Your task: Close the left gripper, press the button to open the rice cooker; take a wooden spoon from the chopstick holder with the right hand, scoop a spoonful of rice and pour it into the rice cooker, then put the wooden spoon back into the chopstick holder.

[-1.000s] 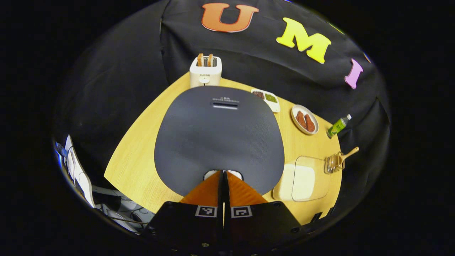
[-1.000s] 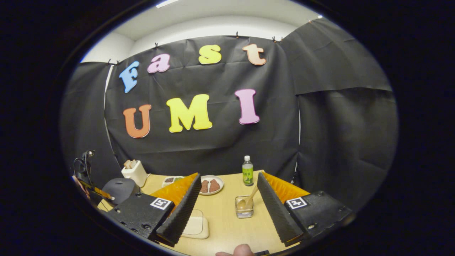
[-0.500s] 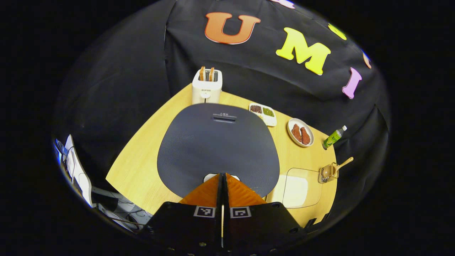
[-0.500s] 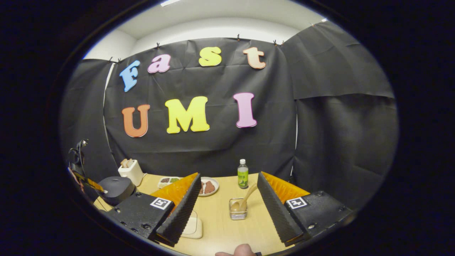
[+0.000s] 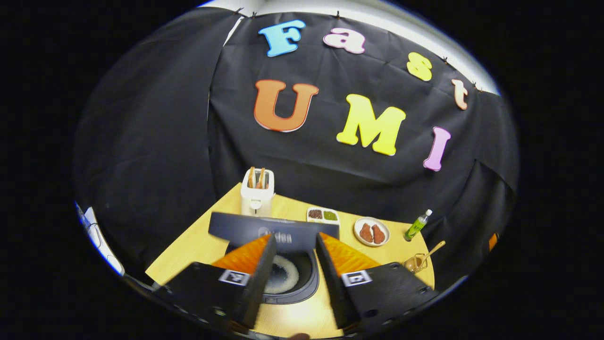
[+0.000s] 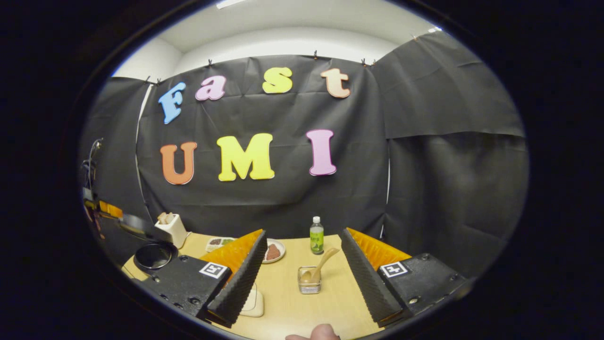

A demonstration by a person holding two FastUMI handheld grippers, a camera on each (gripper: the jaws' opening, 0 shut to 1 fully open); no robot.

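Where the rice cooker (image 5: 288, 274) was shut, lid now up, left tongs (image 5: 292, 283) parted.

The pale wooden desk (image 6: 288, 302) carries an open rice cooker (image 5: 288, 276) at the lower left, a white toaster (image 5: 257, 198) behind it, a divided tray (image 5: 322, 216), a plate (image 5: 372, 232), a green bottle (image 6: 316, 236), a wire chopstick holder (image 6: 309, 280) and a lidded rice container (image 6: 252, 304).

The right gripper (image 6: 302, 278), fingers (image 6: 236, 288) apart, faces the chopstick holder (image 6: 309, 282) with the wooden spoon (image 6: 322, 263).
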